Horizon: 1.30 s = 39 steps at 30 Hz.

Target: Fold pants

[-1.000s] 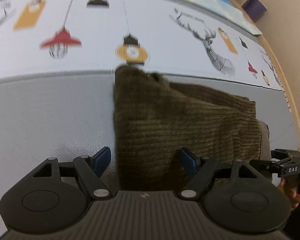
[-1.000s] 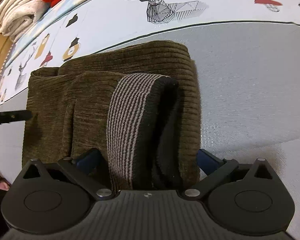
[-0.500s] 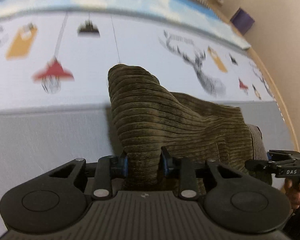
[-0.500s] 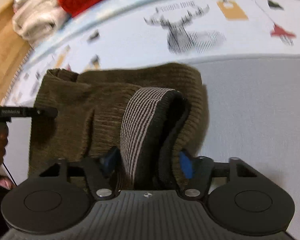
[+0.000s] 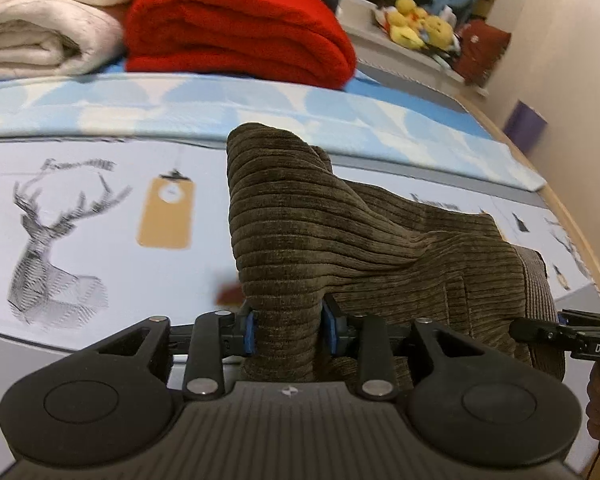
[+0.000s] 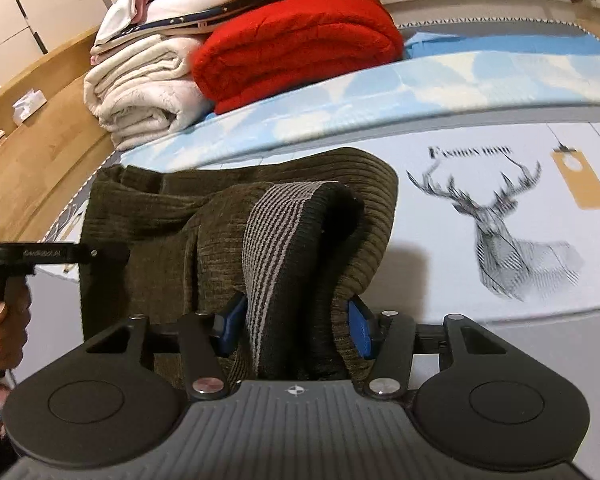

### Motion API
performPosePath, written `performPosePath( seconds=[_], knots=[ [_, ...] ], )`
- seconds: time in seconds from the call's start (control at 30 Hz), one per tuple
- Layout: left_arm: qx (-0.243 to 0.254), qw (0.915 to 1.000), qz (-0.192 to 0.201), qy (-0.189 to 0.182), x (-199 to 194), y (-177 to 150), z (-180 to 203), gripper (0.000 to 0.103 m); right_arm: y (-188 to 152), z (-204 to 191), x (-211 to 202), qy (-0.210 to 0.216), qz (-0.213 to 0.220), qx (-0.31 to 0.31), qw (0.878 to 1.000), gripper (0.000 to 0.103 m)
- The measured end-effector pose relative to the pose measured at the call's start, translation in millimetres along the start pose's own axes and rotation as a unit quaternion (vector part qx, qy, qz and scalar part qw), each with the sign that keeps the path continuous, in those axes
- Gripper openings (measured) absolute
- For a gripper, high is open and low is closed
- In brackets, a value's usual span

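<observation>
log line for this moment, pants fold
left tongs: shut on pants | right tongs: shut on pants at striped waistband | pants: near edge raised off bed sheet

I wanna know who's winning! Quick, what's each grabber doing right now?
Left gripper: just been moving, closed on the brown pants.
Right gripper: just been closing, clamped on the pants' striped waistband.

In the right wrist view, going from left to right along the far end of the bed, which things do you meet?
Folded cream-white blanket → folded red fleece blanket → pale blue patterned sheet.
</observation>
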<state>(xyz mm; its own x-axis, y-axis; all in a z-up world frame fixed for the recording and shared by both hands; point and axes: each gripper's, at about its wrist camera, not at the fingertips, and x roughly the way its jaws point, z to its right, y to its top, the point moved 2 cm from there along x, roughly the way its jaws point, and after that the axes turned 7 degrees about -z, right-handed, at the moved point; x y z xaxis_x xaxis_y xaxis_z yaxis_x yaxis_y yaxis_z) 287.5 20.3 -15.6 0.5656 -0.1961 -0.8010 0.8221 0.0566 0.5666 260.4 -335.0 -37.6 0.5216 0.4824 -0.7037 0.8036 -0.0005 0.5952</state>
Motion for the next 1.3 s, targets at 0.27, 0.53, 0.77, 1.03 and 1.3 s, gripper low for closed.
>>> performPosePath(
  seconds=[0.27, 0.53, 0.77, 1.03, 1.3],
  knots=[
    [0.077, 0.9969, -0.015, -0.006, -22, -9, 16, 0.052, 4, -2, 53, -0.165, -0.062, -0.011, 0.984, 0.069],
    [0.267, 0.9524, -0.139, 0.046, 20, -84, 45, 0.054, -4, -8, 34, -0.113, -0.075, -0.054, 0.989, 0.07],
    [0.221, 0.9647, -0.139, 0.03, 12, -85, 42, 0.054, -13, -7, 33, -0.131, -0.086, -0.059, 0.986, 0.071],
    [0.153, 0.984, -0.057, 0.069, -56, -67, 54, 0.073, -8, -35, -12, -0.218, -0.006, -0.059, 0.974, 0.077],
    [0.086, 0.982, 0.078, 0.149, -171, -89, 79, 0.091, -26, -81, -101, -0.196, 0.108, -0.047, 0.973, 0.076]
  ],
)
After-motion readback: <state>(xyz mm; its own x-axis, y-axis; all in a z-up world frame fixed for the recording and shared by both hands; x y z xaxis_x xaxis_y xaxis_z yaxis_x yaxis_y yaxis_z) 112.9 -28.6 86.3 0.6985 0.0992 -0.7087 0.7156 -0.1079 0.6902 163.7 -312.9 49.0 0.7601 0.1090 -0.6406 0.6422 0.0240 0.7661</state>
